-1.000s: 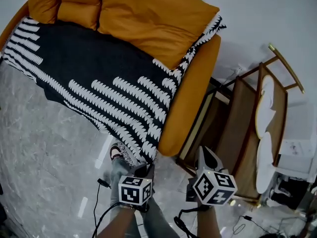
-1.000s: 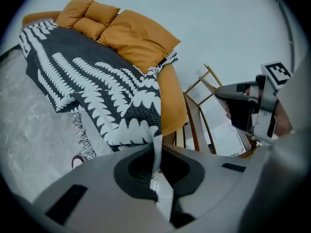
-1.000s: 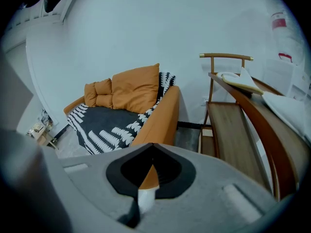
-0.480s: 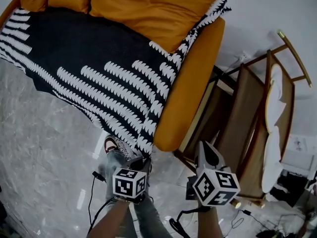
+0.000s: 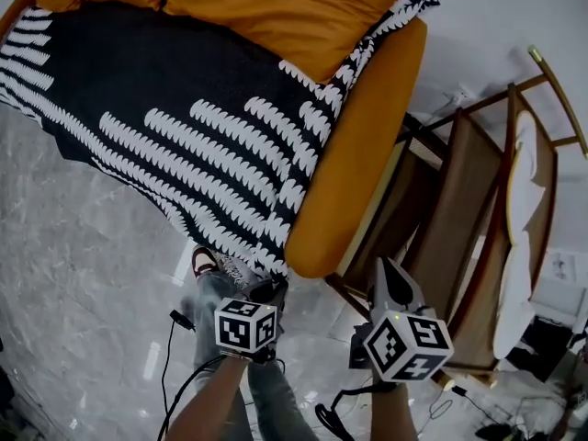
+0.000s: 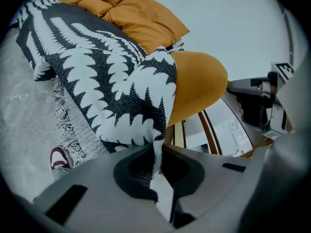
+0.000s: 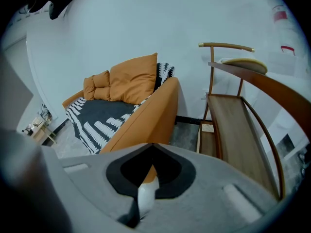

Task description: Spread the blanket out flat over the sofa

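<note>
Left gripper [image 6: 155, 149] is clamped on a corner of the black-and-white blanket [image 5: 184, 108], with the fabric pinched between its jaws just off the front corner of the sofa [image 5: 363, 154], by the armrest. The blanket covers the seat up to the orange cushions [image 5: 276, 7] and hangs over the sofa's front edge toward the floor [image 5: 83, 274]. Right gripper [image 7: 151, 147] has its jaws together with nothing in them, low beside the wooden rack [image 5: 459, 219].

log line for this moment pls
left hand-held gripper: shut on blanket corner | right hand-held gripper: shut, empty | blanket: covers sofa seat, front edge hanging
</note>
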### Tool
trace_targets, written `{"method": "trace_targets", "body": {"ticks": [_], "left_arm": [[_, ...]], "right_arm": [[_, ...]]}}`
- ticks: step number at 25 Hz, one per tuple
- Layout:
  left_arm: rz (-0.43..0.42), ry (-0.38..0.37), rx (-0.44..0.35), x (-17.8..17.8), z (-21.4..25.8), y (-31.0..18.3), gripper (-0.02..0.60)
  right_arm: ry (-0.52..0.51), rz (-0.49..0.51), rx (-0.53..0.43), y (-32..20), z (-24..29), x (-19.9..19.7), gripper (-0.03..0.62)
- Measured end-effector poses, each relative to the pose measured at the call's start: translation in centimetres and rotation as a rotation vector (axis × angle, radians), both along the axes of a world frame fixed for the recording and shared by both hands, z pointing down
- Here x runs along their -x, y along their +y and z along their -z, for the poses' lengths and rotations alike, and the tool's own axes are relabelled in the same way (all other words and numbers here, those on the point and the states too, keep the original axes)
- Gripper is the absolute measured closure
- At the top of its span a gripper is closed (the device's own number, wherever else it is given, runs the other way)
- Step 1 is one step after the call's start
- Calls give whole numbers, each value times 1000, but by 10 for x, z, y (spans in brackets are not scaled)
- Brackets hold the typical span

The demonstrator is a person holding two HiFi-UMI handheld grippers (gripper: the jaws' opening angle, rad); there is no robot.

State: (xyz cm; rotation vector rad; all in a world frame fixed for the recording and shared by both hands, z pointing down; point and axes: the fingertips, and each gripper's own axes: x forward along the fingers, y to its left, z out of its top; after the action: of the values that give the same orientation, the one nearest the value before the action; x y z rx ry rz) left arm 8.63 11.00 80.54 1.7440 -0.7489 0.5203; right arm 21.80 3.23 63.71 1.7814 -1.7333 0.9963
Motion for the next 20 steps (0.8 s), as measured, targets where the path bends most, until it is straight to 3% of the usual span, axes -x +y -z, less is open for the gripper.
{"method": "trace_targets", "body": {"ticks": [8, 14, 20], "left_arm": [[51, -1, 12, 9, -14, -4, 569], [21, 53, 16, 11, -28, -6, 568], [3, 53, 19, 11, -24, -5, 568]], "right_arm": [[-13, 11, 9, 0, 4, 2, 589], [-6, 14, 0, -3, -3, 9, 589], [-3, 20, -5, -9, 8, 5, 589]]}}
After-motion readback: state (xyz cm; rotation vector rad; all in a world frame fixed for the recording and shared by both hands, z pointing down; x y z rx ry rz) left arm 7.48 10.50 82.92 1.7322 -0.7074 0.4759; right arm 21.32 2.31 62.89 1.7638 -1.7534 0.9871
